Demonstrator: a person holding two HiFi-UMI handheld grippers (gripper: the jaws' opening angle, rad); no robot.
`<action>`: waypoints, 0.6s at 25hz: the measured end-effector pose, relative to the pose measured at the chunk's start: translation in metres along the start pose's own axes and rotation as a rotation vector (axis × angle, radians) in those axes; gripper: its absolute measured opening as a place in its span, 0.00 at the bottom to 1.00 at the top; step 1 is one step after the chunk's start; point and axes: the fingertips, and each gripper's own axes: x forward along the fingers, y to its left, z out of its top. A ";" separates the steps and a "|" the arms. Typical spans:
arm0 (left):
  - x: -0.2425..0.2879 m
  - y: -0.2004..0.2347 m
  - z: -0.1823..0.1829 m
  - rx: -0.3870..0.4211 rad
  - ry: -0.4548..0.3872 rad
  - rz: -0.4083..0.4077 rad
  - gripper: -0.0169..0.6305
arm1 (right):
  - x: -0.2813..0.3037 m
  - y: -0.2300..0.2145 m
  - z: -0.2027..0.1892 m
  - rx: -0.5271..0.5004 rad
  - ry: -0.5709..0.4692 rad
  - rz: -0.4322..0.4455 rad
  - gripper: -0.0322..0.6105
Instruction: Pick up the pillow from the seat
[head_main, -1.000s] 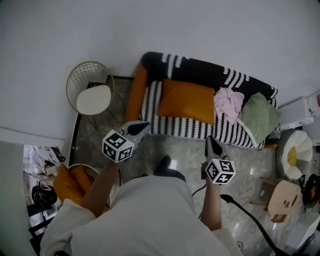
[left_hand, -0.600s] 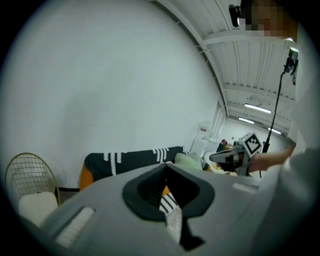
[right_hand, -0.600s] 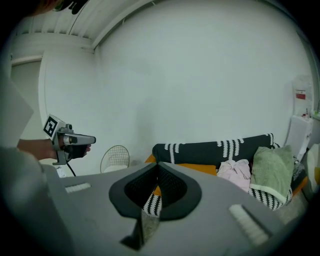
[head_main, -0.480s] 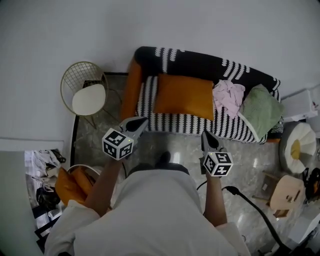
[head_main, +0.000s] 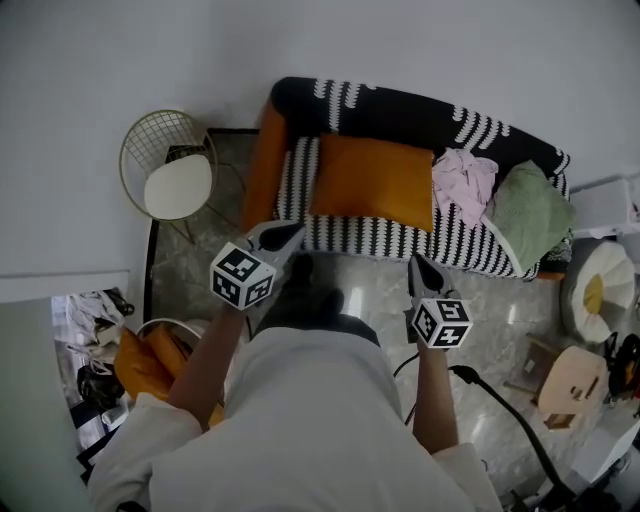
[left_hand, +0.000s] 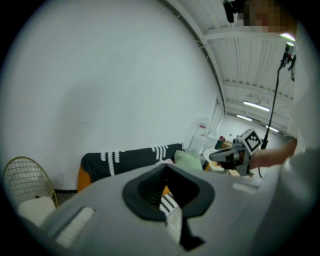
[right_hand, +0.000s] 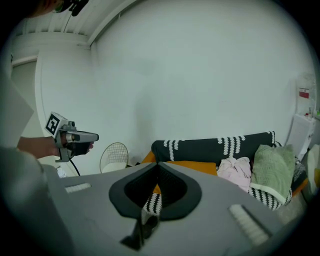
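Note:
An orange pillow (head_main: 372, 182) lies flat on the seat of a black-and-white striped sofa (head_main: 400, 112), towards its left end. My left gripper (head_main: 289, 236) is shut and empty, in the air just short of the sofa's front edge, below the pillow's left corner. My right gripper (head_main: 417, 265) is also shut and empty, in front of the sofa below the pillow's right end. From the right gripper view the pillow (right_hand: 200, 166) shows beyond the closed jaws, with the left gripper (right_hand: 93, 136) at the left. The left gripper view shows the right gripper (left_hand: 216, 156).
A pink cloth (head_main: 463, 185) and a green cushion (head_main: 527, 210) fill the sofa's right half. A wire chair with a white seat (head_main: 177, 186) stands left of the sofa. An orange bag (head_main: 150, 362) sits at my left, a black cable (head_main: 500, 412) and a wooden stool (head_main: 572, 386) at my right.
The person has stepped slightly closer to the sofa, and the left gripper's tip now nearly reaches its front edge. Both grippers stay shut and empty.

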 end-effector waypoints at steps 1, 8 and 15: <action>0.002 0.004 0.001 0.003 0.003 -0.008 0.02 | 0.004 0.000 0.000 0.005 0.001 -0.006 0.06; 0.031 0.040 0.020 0.024 0.018 -0.109 0.02 | 0.040 -0.006 0.010 0.070 -0.005 -0.071 0.06; 0.070 0.082 0.038 0.071 0.069 -0.199 0.02 | 0.089 -0.009 0.017 0.122 -0.001 -0.108 0.06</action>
